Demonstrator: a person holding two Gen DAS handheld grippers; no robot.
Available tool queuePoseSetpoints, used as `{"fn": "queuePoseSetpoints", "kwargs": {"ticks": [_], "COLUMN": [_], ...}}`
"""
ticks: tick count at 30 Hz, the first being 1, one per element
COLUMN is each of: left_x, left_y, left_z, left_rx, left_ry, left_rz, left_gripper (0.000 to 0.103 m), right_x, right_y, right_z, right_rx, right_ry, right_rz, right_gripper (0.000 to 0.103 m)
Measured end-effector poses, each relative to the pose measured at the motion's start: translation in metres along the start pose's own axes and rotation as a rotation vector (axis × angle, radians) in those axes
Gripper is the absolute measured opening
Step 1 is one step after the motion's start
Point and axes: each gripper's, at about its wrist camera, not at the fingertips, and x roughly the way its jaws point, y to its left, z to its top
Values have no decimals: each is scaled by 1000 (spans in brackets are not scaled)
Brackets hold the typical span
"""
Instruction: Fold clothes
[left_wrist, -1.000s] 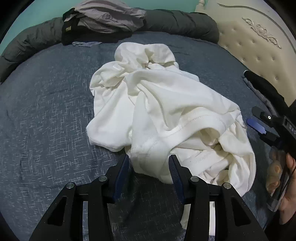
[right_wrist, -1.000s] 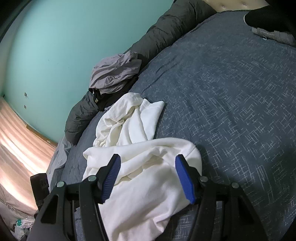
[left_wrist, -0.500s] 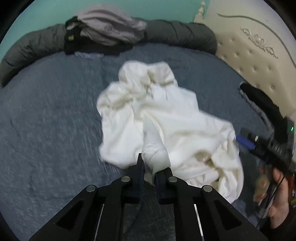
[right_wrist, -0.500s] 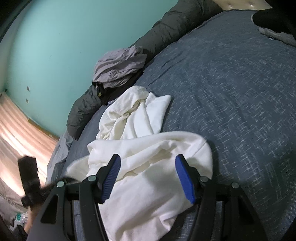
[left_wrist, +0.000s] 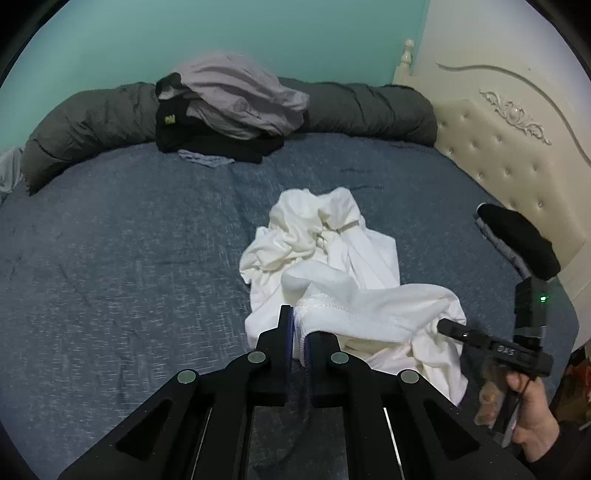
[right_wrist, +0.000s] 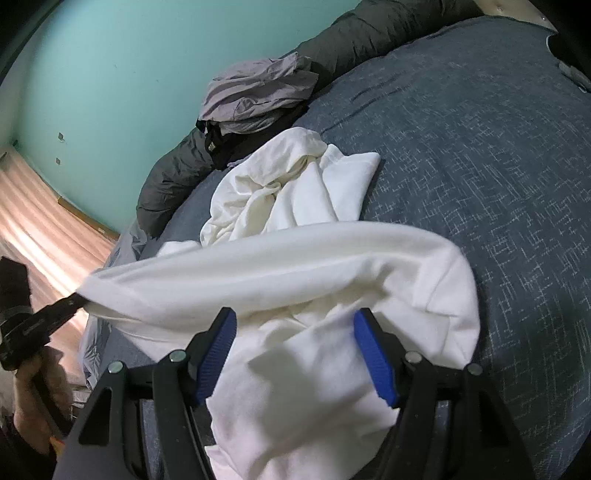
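White shirt (left_wrist: 332, 254) crumpled mid-bed toward the near edge, no fold made yet, hem pinched in the clenched left gripper (left_wrist: 298, 332) and lifted, right gripper (right_wrist: 295, 354) spread wide over loose cloth, spreading and folding all ahead

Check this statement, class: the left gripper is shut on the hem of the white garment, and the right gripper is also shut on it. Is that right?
Not quite. The left gripper is indeed shut on the white garment, but the right gripper is open: in the right wrist view its blue pads stand wide apart with the cloth lying loose between them.
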Motion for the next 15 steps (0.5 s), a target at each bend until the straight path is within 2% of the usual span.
{"fn": "queuePoseSetpoints", "kwargs": {"ticks": [7, 12, 14, 15], "left_x": [-52, -92, -110, -118], "left_y": [3, -1, -3, -4], "left_z": [5, 9, 10, 11], "left_rx": [18, 41, 49, 53], "left_ry": [-45, -86, -106, -114], "left_rz": [8, 10, 8, 7], "left_gripper": [4, 4, 4, 4], "right_x": [-5, -14, -20, -23], "right_y": [27, 52, 63, 68], "right_z": [-17, -29, -31, -32], "right_rx": [-54, -117, -151, -166], "right_ry": [62, 73, 77, 78], "right_rz": [63, 89, 80, 76], "right_gripper": [67, 67, 62, 54]}}
